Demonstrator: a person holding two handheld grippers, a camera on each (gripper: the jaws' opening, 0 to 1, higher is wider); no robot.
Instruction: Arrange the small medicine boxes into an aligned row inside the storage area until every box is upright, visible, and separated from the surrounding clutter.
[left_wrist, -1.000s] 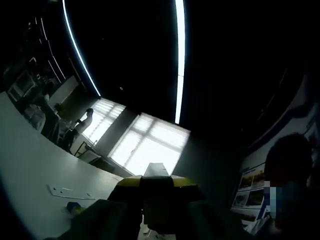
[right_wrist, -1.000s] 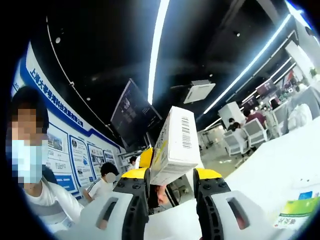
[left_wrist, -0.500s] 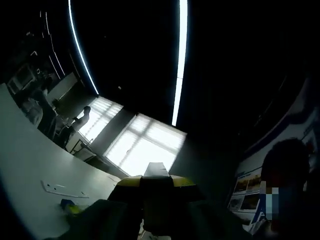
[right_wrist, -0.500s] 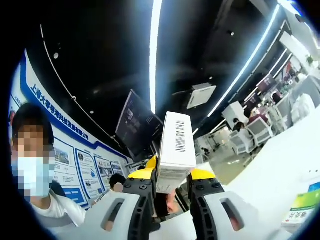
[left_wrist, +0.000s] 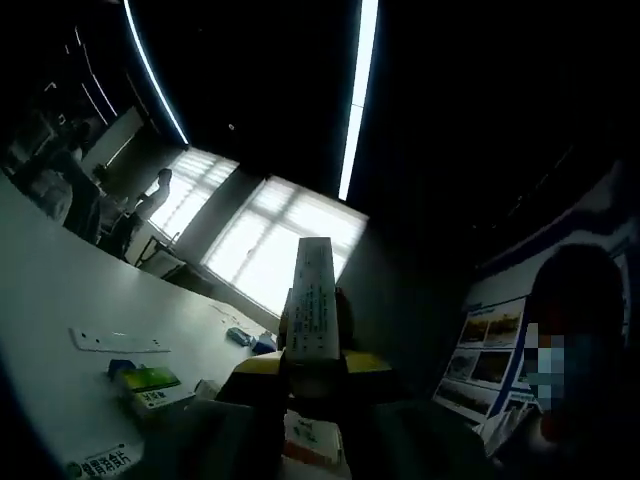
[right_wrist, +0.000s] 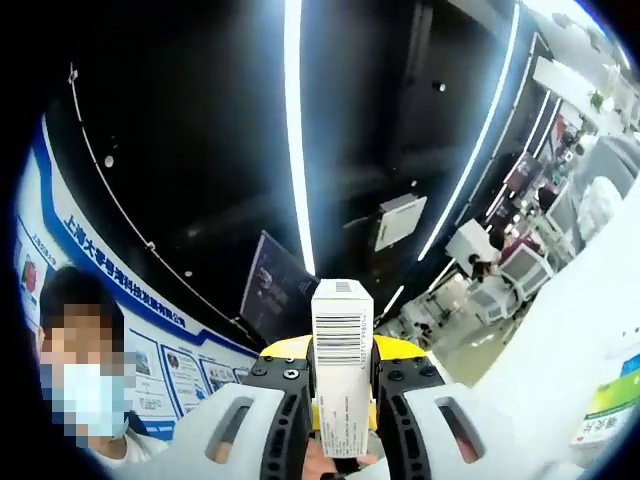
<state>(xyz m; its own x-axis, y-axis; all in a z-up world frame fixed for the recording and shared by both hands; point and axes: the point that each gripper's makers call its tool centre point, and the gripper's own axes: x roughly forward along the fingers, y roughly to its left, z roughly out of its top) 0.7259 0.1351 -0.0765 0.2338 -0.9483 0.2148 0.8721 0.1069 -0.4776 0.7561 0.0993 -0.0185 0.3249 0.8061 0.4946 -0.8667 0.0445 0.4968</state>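
Note:
In the right gripper view my right gripper (right_wrist: 341, 378) is shut on a white medicine box (right_wrist: 341, 352), held on end with its barcode face toward the camera. In the left gripper view my left gripper (left_wrist: 315, 362) is shut on a thin white medicine box (left_wrist: 313, 296) that stands up edge-on between the jaws. A green and white medicine box (left_wrist: 148, 386) lies on the white table (left_wrist: 60, 320) to the left, and another white box (left_wrist: 312, 440) lies low down behind the jaws. A green box (right_wrist: 612, 408) lies at the right edge of the right gripper view.
A flat white strip (left_wrist: 118, 341) lies on the table, and a labelled box (left_wrist: 105, 462) is at the bottom left. A person (right_wrist: 88, 382) is close by on the left of the right gripper view, before a blue wall poster (right_wrist: 120, 280). Chairs and people (right_wrist: 500, 275) are far off.
Both cameras tilted, shifting the scenes. The right gripper's box turned from slanted to upright with its barcode facing me. The left gripper's box rose into view, and more boxes show on the table.

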